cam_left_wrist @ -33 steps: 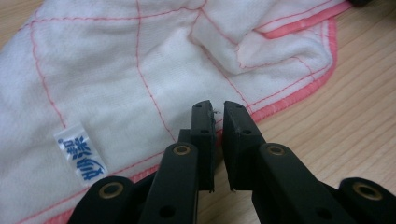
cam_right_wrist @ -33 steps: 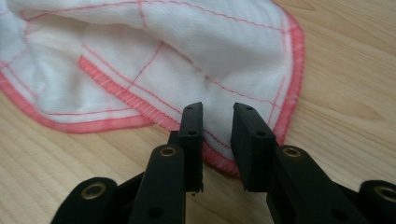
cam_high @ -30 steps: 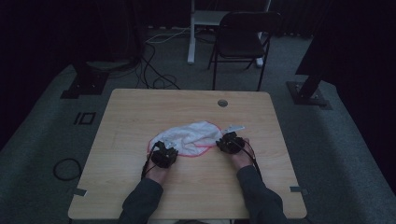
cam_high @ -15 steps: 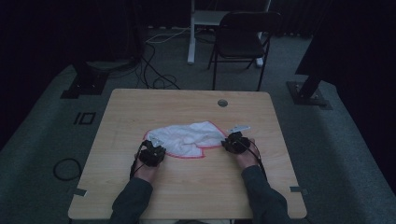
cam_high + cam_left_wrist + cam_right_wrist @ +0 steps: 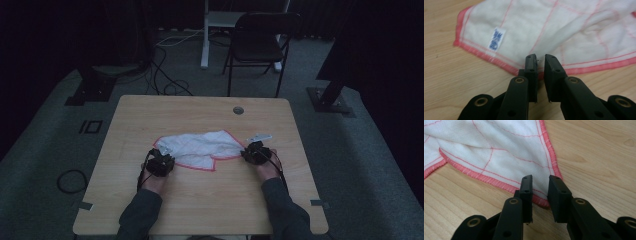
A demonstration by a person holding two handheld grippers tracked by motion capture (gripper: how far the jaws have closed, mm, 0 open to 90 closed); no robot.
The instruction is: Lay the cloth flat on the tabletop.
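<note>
My left gripper point(image 5: 540, 63) has just been opening, narrow gap over the hem, gripping nothing. The cloth point(image 5: 200, 147), soft white weave with pink stitched border, lies mid-table point(image 5: 150, 115), long axis nine to three. My right gripper point(image 5: 540, 186) stands slightly apart astride its corner

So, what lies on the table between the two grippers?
In the high view, the white cloth with the pink hem spans the stretch from the left gripper to the right gripper, on the wooden table.
</note>
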